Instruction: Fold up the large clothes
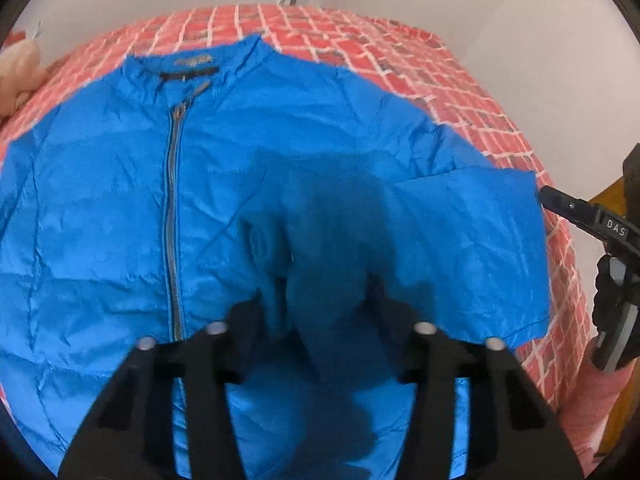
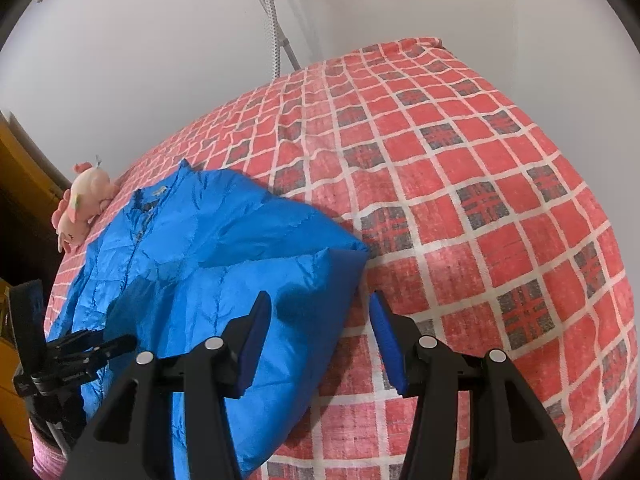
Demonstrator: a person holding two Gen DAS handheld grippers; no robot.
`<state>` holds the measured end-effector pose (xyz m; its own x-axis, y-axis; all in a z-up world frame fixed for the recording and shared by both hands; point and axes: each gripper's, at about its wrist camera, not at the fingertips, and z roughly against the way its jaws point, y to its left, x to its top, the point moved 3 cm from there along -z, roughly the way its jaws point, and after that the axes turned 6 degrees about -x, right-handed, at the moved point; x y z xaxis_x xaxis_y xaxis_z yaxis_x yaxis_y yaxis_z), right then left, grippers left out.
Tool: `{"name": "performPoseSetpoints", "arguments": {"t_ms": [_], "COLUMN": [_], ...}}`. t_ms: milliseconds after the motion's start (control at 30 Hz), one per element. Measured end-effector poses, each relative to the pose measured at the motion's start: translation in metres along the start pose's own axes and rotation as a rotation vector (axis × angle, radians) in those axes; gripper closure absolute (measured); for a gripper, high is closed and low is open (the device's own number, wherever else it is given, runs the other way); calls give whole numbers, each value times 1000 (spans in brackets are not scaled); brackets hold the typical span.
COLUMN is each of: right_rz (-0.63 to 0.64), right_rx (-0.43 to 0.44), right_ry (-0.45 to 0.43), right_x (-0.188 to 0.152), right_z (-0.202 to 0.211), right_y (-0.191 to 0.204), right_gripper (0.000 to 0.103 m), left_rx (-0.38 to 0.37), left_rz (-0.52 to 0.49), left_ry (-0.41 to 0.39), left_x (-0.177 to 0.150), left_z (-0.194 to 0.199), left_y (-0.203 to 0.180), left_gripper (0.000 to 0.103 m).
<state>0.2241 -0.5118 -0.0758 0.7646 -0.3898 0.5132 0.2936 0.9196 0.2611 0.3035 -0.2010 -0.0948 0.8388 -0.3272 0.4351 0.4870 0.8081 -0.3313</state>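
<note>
One blue jacket, one plush toy.

jacket hem cut off, seemingly blurred

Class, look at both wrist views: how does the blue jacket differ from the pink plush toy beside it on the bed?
The blue jacket is large, flat and shiny, spread across the checked bedspread; the pink plush toy is small, rounded and fuzzy. The jacket lies under the open right gripper; the toy sits beyond its collar. Both rest on the bedspread.
</note>
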Motion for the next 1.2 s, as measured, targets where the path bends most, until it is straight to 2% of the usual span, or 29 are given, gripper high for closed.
{"name": "performPoseSetpoints", "arguments": {"t_ms": [33, 67, 133, 233, 333, 433, 567, 700, 900, 1067, 1133, 1200], "right_rz": [1, 4, 9, 15, 27, 84, 173, 213, 246, 248, 222, 237], "right_rx": [2, 10, 25, 90, 192, 226, 241, 196, 87, 44, 40, 53], "right_ry": [-2, -8, -17, -26, 1, 34, 88, 128, 172, 163, 159, 125], "right_x": [0, 0, 0, 0, -3, -9, -18, -21, -32, -35, -31, -27], "right_z": [1, 2, 4, 8, 7, -3, -24, -49, -73, -74, -65, -50], "right_y": [0, 1, 3, 8, 23, 50, 91, 116, 125, 129, 130, 140], "right_gripper": [52, 52, 52, 52, 52, 52, 52, 51, 52, 51, 50, 50], "left_rx": [-11, -29, -53, -7, 24, 119, 224, 247, 250, 233, 275, 302], "left_rz": [3, 13, 39, 63, 105, 127, 144, 178, 203, 224, 228, 215], "left_ry": [-11, -22, -48, -122, -175, -218, -218, -168, -112, -121, -140, -207], "left_x": [1, 1, 5, 8, 10, 14, 13, 9, -1, -3, -4, -6], "left_z": [3, 7, 21, 50, 78, 101, 111, 99, 67, 73, 84, 106], "left_y": [1, 2, 10, 32, 62, 93, 129, 158, 189, 198, 196, 186], "left_gripper": [75, 79, 80, 81, 81, 81, 80, 79, 70, 60, 52, 45]}}
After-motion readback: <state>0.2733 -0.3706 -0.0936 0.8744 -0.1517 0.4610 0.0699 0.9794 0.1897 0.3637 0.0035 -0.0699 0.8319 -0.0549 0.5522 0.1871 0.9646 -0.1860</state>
